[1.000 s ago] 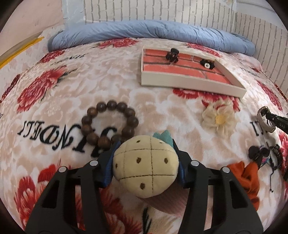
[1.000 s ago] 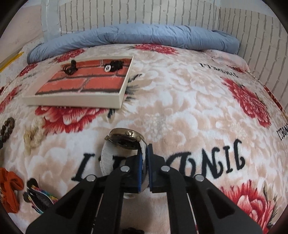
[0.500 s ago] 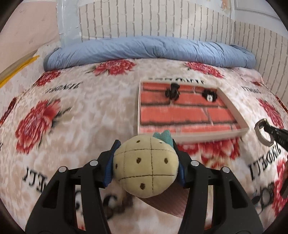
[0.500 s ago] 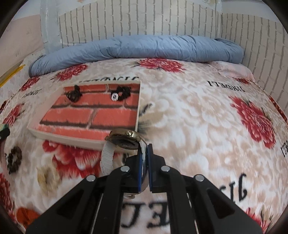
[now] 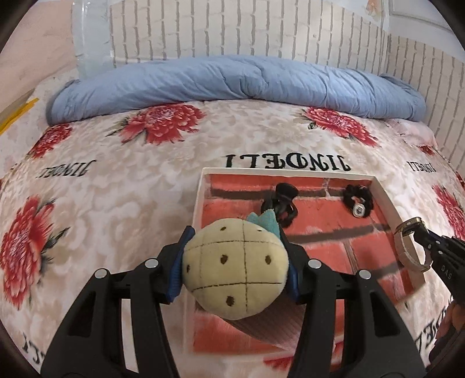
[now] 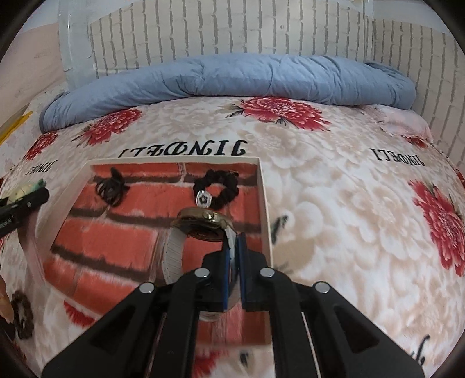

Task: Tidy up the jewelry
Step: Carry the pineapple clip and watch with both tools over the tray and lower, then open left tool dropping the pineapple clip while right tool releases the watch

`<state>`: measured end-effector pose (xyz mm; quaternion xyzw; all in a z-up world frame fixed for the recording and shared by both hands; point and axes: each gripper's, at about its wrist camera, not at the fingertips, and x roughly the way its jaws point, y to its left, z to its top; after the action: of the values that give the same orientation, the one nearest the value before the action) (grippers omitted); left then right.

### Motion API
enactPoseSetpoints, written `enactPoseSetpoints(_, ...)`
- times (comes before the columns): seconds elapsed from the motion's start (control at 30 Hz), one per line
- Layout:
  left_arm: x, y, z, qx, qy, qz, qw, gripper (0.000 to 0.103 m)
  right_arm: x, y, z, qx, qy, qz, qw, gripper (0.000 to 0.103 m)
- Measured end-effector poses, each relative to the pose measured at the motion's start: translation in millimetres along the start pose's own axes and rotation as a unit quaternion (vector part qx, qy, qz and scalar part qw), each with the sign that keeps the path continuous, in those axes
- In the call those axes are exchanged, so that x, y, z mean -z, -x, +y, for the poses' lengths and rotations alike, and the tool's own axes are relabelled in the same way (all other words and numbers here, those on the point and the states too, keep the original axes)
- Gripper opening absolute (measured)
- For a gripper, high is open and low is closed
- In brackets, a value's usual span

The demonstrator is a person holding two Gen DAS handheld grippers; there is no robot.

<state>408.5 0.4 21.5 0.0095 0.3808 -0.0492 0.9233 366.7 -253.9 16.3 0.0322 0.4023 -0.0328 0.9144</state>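
Two handheld grippers hover over a bed, seen from a camera on each. Largest is the bed's fleece blanket, cream with red flowers and black lettering. Along its far edge lies a rolled blue duvet, against a wall of white brick-pattern paper.

On the blanket sits a shallow white tray with a red brick print on its floor. Near the tray's far wall rest two small dark hair accessories: a black hair clip and a black scrunchie with a small white charm.

The left gripper has its jaws partly spread and pinching a round cream plush pineapple with brown stitching and teal leaves. It hangs above the tray's left near part.

The right gripper has its jaws pressed almost together on the pale strap of a wristwatch with a gold-coloured case. The watch hangs above the tray's right side, just in front of the scrunchie.

Left of the tray, at the edge of the right camera's view, a brown bead bracelet lies on the blanket.
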Motion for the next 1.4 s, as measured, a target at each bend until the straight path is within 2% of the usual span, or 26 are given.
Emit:
enactPoseSetpoints(0.1,-6,-22,-2,0.004,0.004,0.014,0.9999,0.053,-8,-19,5,0.003,-0.005,0.005,1.0,0.005)
enactPoseSetpoints(0.23,-11,-49,-10,-0.009,-0.009,0.031,0.9994,0.053,-13,-41,6,0.009,-0.015,0.019,1.0,0.005)
enactPoseSetpoints(0.5,-12,-74,-17,-0.016,-0.026,0.044,0.9986,0.053,-13,-65,4,0.016,-0.022,0.036,0.999,0.006)
enactPoseSetpoints(0.6,-13,-77,-14,-0.01,-0.016,0.05,0.9986,0.053,-14,-69,1,0.015,-0.028,0.038,0.999,0.006)
enactPoseSetpoints(0.8,-14,-86,-16,-0.022,-0.024,0.07,0.997,0.053,-18,-73,3,0.015,-0.025,0.04,0.999,0.006)
enactPoseSetpoints(1.3,-10,-102,-17,-0.018,-0.031,0.114,0.9929,0.054,-13,-81,3,0.009,-0.024,0.051,0.998,0.006)
enactPoseSetpoints(1.4,-10,-106,-15,-0.016,-0.027,0.127,0.9914,0.055,-13,-83,2,0.002,-0.028,0.056,0.998,0.008)
